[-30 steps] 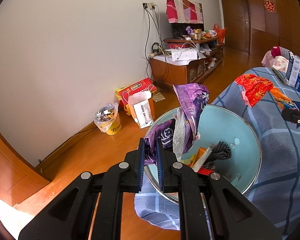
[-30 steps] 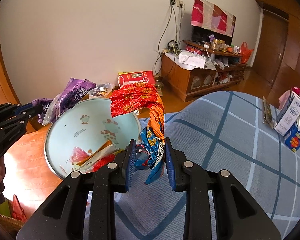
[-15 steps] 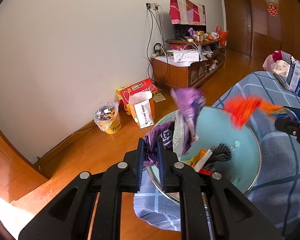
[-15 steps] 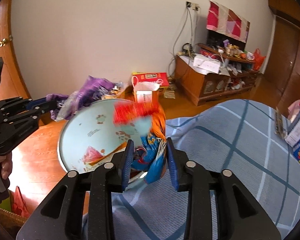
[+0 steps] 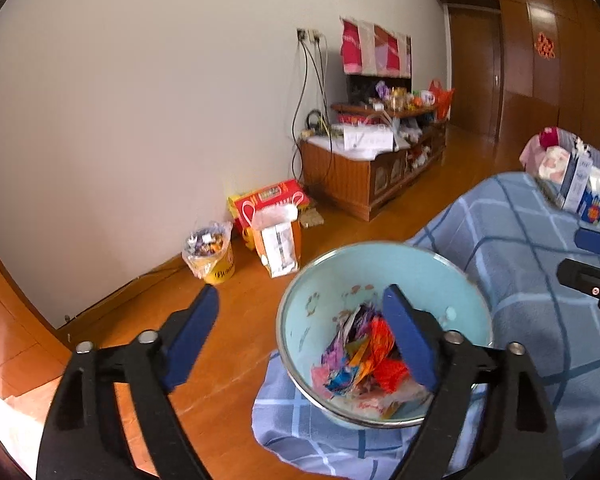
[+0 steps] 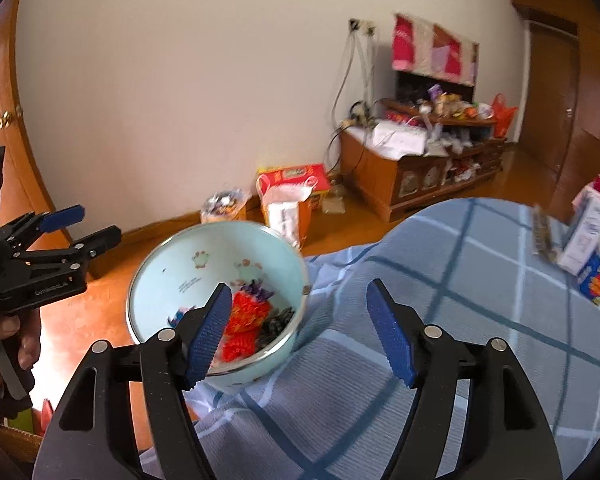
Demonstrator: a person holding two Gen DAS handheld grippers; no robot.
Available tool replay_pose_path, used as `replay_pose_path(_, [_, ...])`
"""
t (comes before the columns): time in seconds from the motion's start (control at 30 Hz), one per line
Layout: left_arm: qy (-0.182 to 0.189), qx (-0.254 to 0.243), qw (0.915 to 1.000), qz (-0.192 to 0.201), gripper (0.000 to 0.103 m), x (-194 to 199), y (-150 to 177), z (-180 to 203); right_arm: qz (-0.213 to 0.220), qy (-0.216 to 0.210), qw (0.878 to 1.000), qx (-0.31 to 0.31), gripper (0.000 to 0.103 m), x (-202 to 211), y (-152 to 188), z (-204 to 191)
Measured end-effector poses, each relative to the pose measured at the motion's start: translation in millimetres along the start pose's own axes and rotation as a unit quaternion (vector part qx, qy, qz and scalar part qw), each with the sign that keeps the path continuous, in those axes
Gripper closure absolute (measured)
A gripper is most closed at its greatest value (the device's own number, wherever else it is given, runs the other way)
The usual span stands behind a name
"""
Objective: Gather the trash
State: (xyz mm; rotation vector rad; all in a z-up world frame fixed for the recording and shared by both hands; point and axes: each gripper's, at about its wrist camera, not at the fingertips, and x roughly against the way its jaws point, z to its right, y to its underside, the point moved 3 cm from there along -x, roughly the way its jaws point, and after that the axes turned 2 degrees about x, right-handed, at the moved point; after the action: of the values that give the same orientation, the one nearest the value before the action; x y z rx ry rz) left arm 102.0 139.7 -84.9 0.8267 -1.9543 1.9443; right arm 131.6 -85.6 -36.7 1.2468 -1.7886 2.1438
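step: drop-off part imo. both tools empty, wrappers sit in the bowl, nothing pinched rn

left tool (image 5: 296, 328): fingers spread wide, holding nothing, hangs over the bowl's 9 o'clock side w/ one finger above the floor

right tool (image 6: 296, 328): also spread wide, empty, near the bowl's 5 o'clock edge, one finger over the bowl, the other over the cloth

trash (image 5: 364, 356): crumpled wrappers, red/orange/purple/blue mix, piled in the bottom of the light blue bowl (image 6: 172, 264)

bowl spot: on the blue plaid cloth (image 6: 440, 280), right at the cloth's edge nearest the floor, prob easy to nudge off

next move: guessing look for leftover scraps. cartons (image 6: 588, 248) at 3 o'clock on the cloth, can't tell if they're trash. would need to swing a tool that way, spread, then close on whatever's loose

surface: counter under the cloth, can't see what it actually is

room: wood floor (image 5: 228, 360), white wall, low wood cabinet (image 5: 360, 176) at 12 o'clock w/ clutter + cables, lined yellow bin (image 5: 210, 252) full of wrappers by the wall, red box and paper bag (image 5: 278, 240) next to it, brown door at 1 o'clock
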Motion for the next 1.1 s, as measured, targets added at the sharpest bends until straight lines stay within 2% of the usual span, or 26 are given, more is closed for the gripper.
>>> replay_pose_path(0.13, [0.008, 0.004, 0.9997, 0.021, 0.016, 14, -9, 4, 0.034, 0.024, 0.999, -0.017, 0.031, 28, 0, 9])
replay_pose_path(0.4, [0.016, -0.002, 0.9989, 0.045, 0.013, 36, -17, 13, 0.065, 0.043, 0.997, -0.013, 0.031, 59, -4, 15])
replay_pose_path(1.1, [0.020, -0.001, 0.9985, 0.050, 0.011, 43, -19, 15, 0.070, 0.050, 0.996, -0.014, 0.030, 69, -6, 16])
